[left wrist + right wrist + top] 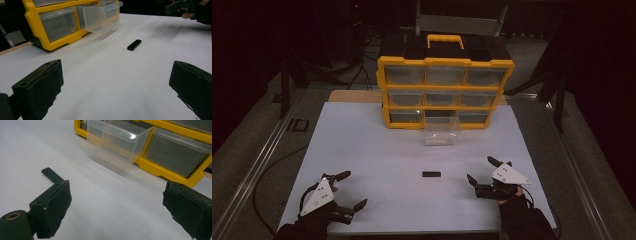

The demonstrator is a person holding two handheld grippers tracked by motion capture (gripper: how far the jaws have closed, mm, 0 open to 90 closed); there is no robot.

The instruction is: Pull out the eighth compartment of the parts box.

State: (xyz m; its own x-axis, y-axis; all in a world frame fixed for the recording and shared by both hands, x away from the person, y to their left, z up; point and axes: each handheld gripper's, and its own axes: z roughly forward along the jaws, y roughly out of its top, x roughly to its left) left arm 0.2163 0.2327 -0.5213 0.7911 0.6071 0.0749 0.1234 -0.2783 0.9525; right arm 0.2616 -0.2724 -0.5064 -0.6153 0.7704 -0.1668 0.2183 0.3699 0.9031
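One small black bar [431,174] lies mid-sheet between the left gripper [351,190] and right gripper [478,170], both with jaws spread, empty. One clear drawer [441,131] juts from the nine-drawer yellow cabinet [444,92] at the far edge, with bare white table [377,150] around.

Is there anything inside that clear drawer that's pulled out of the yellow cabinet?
The pulled-out clear drawer looks empty: in the right gripper view the white table shows through its walls. Its back end, inside the yellow cabinet, is hidden.
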